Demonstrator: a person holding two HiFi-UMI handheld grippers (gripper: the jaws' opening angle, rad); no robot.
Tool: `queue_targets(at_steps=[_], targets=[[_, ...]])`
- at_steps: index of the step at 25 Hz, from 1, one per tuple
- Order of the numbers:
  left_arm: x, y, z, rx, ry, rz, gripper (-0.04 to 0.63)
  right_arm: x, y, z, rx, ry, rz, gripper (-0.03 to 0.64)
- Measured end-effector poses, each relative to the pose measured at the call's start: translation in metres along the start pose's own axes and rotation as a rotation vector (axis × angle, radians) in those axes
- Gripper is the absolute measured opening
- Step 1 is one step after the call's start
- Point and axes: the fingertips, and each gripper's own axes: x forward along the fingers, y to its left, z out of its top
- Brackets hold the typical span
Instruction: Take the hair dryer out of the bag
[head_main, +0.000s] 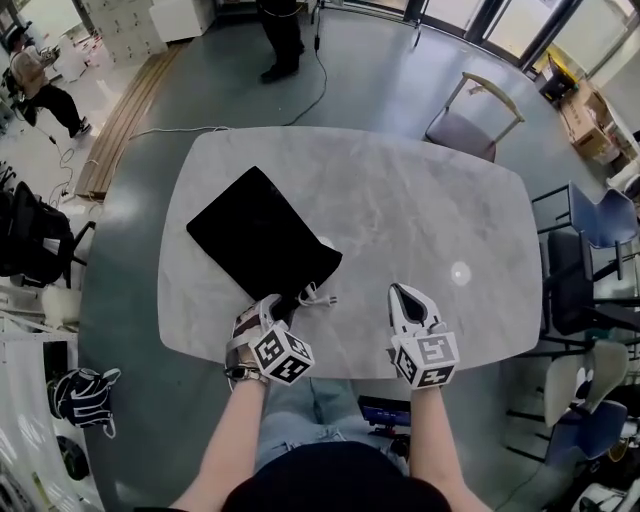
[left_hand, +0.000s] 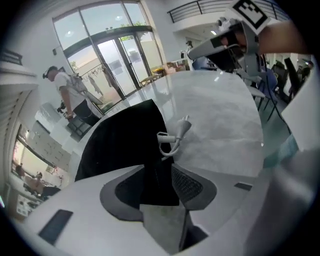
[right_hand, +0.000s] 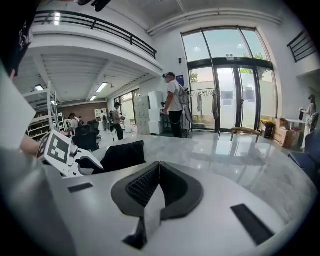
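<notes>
Head view: a flat black bag (head_main: 262, 240) lay on the table (head_main: 430, 215). A white cord (head_main: 316, 297) trailed from its near corner, and the hair dryer was hidden inside.

Left gripper view: the left hand-held gripper (left_hand: 159, 170) stood wide, with the limp bag edge between its jaws, unpinched.

Right gripper view: the right hand-held gripper (right_hand: 158, 167) was closed and empty.

The dryer is probably rigid and smooth, so its handle should give a surer hold than the cord.

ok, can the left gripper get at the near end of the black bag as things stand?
Probably yes. The left gripper has its jaws apart, with the near end of the black bag between them and nothing in the way. The white cord sticking out of the bag lies just beyond.
</notes>
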Motion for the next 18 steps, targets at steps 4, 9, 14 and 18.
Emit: queue_targets(at_steps=[4,9,14,18], targets=[[0.008,-0.001,-0.008,0.09,0.085,0.053,0.121,0.001,-0.001,-0.009,0.013,0.013,0.007,0.025],[0.003,0.008,-0.006,-0.016,0.082,0.054,0.025,0.004,-0.002,-0.006,0.01,0.015,0.026,0.025],[-0.02,0.034,0.012,-0.333,-0.088,0.034,0.023,0.017,0.006,0.008,-0.023,-0.004,0.079,0.025],[-0.033,0.055,0.015,-0.552,-0.22,0.027,0.023,0.031,0.032,0.01,0.009,0.025,0.188,0.025]])
